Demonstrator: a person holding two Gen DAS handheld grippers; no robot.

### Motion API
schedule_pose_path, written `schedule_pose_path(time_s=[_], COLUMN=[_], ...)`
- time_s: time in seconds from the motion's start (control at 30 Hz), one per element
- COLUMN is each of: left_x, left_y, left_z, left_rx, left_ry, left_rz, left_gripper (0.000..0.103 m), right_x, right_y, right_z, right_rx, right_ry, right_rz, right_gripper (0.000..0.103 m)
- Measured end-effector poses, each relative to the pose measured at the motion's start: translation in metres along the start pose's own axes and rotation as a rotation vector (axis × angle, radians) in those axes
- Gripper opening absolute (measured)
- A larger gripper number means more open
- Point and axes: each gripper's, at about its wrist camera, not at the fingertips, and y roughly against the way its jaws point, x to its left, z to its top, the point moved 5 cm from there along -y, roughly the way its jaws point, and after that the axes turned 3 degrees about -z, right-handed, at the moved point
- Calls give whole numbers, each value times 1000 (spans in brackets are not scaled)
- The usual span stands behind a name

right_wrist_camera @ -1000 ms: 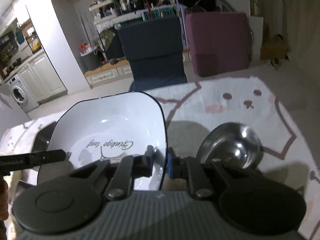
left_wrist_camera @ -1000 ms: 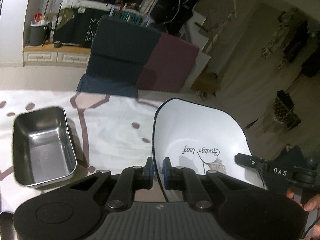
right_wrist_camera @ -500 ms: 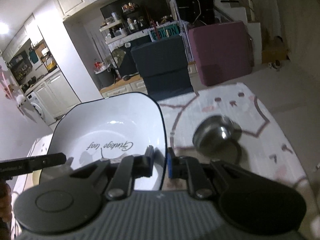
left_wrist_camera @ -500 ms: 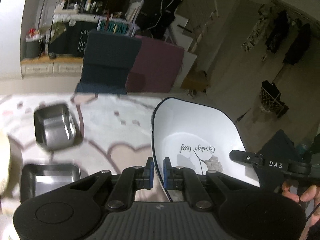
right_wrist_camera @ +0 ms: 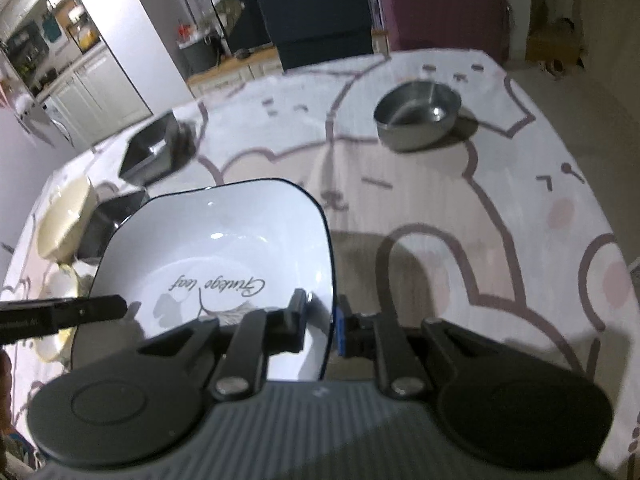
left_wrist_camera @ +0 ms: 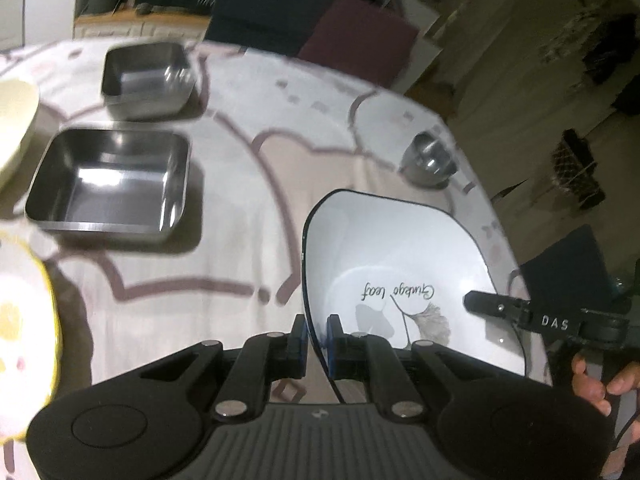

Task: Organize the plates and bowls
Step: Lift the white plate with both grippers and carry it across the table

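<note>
A white square bowl [left_wrist_camera: 400, 264] with a dark rim and "Ginkgo leaf" lettering hangs above the table, held from both sides. My left gripper [left_wrist_camera: 316, 332] is shut on its left rim, and the right gripper's finger [left_wrist_camera: 516, 312] reaches in from the right. In the right wrist view my right gripper [right_wrist_camera: 322, 320] is shut on the bowl's [right_wrist_camera: 224, 248] right rim, with the left gripper's finger [right_wrist_camera: 64, 312] at the left edge. A round steel bowl [right_wrist_camera: 418, 120] stands far right. Two square steel trays [left_wrist_camera: 116, 184] [left_wrist_camera: 148, 76] sit at the left.
A cream bowl [left_wrist_camera: 12, 120] and a yellow-rimmed plate [left_wrist_camera: 24, 340] lie at the left edge. The tablecloth [right_wrist_camera: 500, 248] has a pink bear pattern. Beyond the table's far edge stand a dark chair [right_wrist_camera: 320, 16] and a maroon box [right_wrist_camera: 444, 8]. A hand [left_wrist_camera: 592, 380] holds the right gripper.
Both grippers have carried the white bowl back toward the near side of the table and tilted downward. The trays and round steel bowl now lie farther ahead; more tabletop shows.
</note>
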Motion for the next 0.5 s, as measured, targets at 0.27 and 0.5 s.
schedule_pose_path(time_s=[0.27,0.5], left_x=[19,22], left_y=[-25,-39], left_z=[-5,-2], left_rx=[73,106], left_ry=[80,92], left_rz=[13,35], left_gripper=[10,11], right_x=[-1,1], right_y=[-37,-53], right_z=[-14,-14], right_rx=[103,144], right_ry=[-5,-15], right_rz=[-55,-92], right_gripper=[18,19])
